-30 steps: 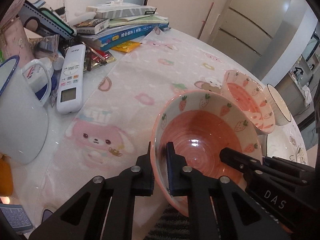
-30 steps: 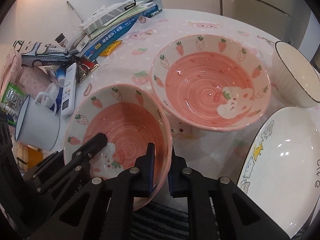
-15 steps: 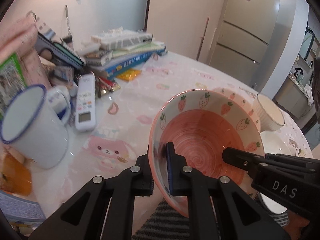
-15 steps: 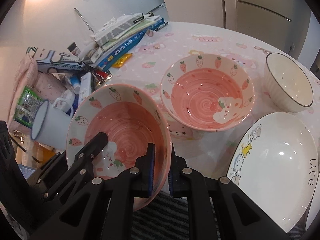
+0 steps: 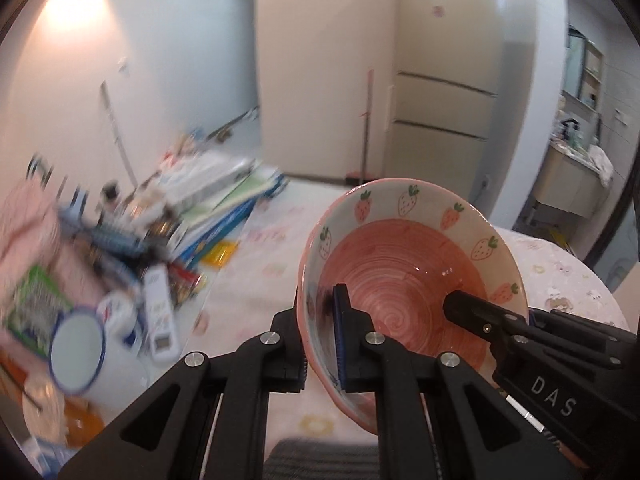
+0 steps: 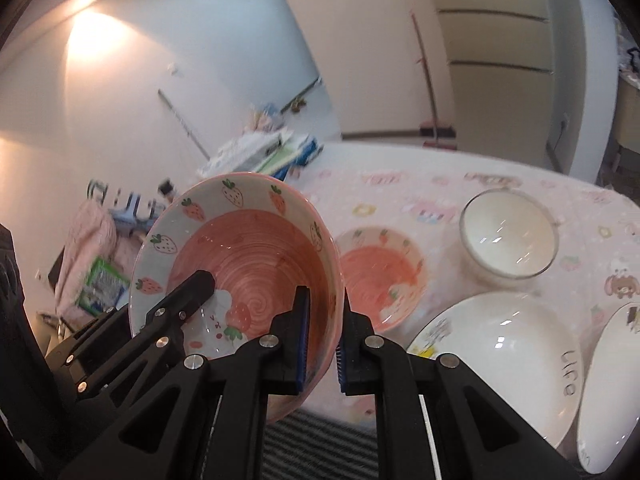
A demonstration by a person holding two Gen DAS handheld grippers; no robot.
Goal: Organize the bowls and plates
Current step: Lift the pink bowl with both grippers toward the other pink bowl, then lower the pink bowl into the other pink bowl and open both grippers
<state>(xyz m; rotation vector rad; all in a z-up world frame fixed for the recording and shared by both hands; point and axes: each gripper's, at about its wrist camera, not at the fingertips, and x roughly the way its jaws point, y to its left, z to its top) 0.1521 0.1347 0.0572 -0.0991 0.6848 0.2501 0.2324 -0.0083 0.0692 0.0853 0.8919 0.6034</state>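
A round table under a pink cartoon-print cloth [image 6: 500,196] fills the lower part of both views, with pale walls and tall cabinet doors behind it. Nearest the cameras, the strawberry bowl [image 6: 256,264] hangs in the air above the table's near edge, tilted, gripped from two sides. The left gripper [image 5: 320,344] is clamped on the bowl's left rim, one finger inside and one outside; the right gripper [image 6: 322,344] pinches the opposite rim in the same way. In the right wrist view, just beyond the held bowl, a second strawberry bowl [image 6: 380,276] sits on the cloth. Beside it to the right lies a white plate [image 6: 508,356] with lettering, and another white plate [image 6: 612,392] shows at the frame edge. Farther back stands a white bowl [image 6: 508,240]. On the left side of the table, blurred, are a white mug [image 5: 78,354], a remote control [image 5: 160,316] and a stack of books [image 5: 216,208].
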